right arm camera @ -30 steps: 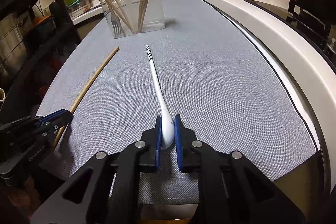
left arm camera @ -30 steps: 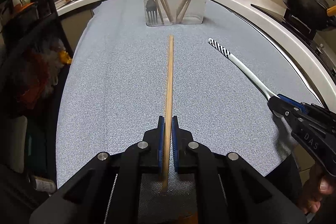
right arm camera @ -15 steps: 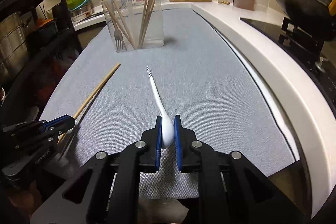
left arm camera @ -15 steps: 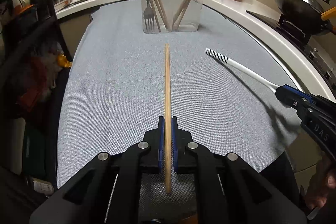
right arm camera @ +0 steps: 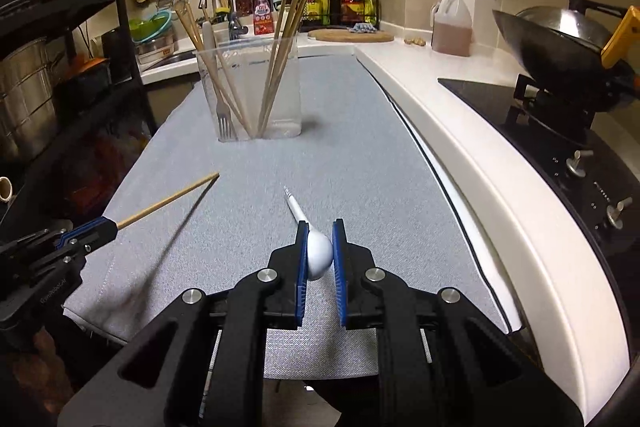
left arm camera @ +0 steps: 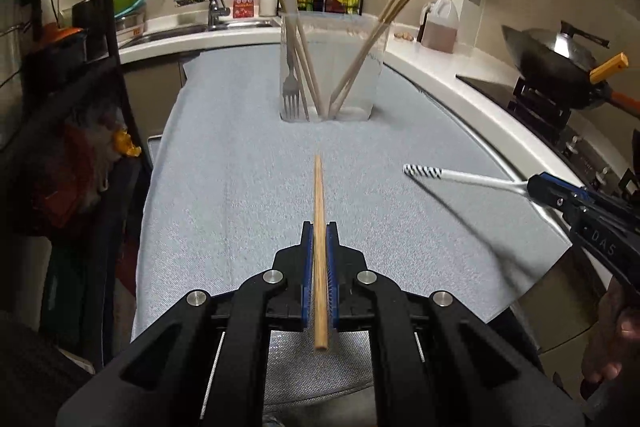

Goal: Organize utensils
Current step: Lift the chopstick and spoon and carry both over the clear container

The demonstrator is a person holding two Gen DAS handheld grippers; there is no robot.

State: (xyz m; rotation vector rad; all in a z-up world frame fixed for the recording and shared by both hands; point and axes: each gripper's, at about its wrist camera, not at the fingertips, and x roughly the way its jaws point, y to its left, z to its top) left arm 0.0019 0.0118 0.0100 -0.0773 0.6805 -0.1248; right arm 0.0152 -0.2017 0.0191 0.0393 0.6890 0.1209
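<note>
Left gripper: blue pads pressed together on a long, light wooden chopstick; no gap visible beside the stick.
Chopstick position: ran straight forward between the pads, its blunt rear end sticking out behind them, its far tip held in the air above the grey woven mat; a thin shadow fell on the mat below it in the right wrist view.
Right gripper: blue pads pinched the bowl of a white plastic spoon with a black-and-white striped handle end.
Spoon position: bowl between the pads, handle pointing forward and away; raised off the mat, shadow trailing beneath it in the left wrist view.
Gripper pose: both pointed forward and tilted downward toward the mat, left and right well apart, side by side.
Hand: part of the person's right hand showed behind the right gripper's black body.
Container: clear plastic rectangular utensil holder stood upright farther along the mat, well ahead of both tools, holding several wooden chopsticks and a metal fork, tines down.
Surroundings: dark wok on the stove at right.
</note>
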